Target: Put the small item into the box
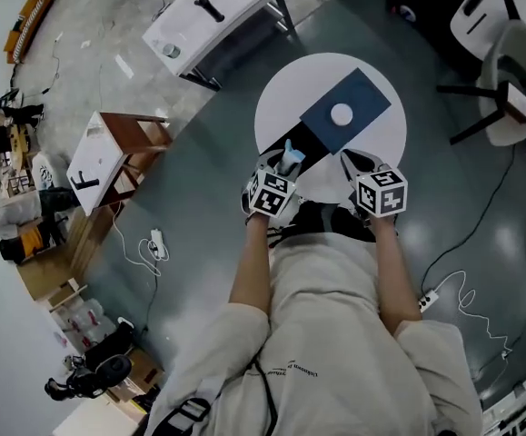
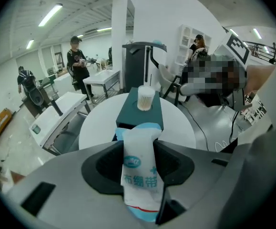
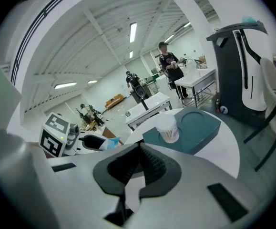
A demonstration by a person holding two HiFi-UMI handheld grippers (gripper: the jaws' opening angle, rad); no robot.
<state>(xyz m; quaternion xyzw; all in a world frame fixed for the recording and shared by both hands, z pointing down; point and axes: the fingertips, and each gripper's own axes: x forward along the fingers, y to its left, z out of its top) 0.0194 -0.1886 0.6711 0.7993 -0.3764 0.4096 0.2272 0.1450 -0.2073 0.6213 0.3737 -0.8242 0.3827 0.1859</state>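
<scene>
Left tongs [image 2: 140, 151] are clamped on the small item [image 2: 138, 175]: a flat white sachet with a light-blue top edge, blue print and a thin red stripe low down (upright between the pads). It sits at 7 o'clock on the round counter [image 1: 281, 107], just off the dark teal box's [image 1: 358, 98] near end. Right tongs [image 3: 138, 168] are closed and empty.

- packet [image 2: 140, 173]: small white pouch w/ blue edges & blue print; upright, pinched betw. jaws of left gripper [image 2: 139, 144]; lower centre of frame.
- box [image 1: 369, 91]: flat, dark teal, rect., round recess in top; lies on round white table [image 1: 281, 107], upper centre of frame, clear of packet.
</scene>
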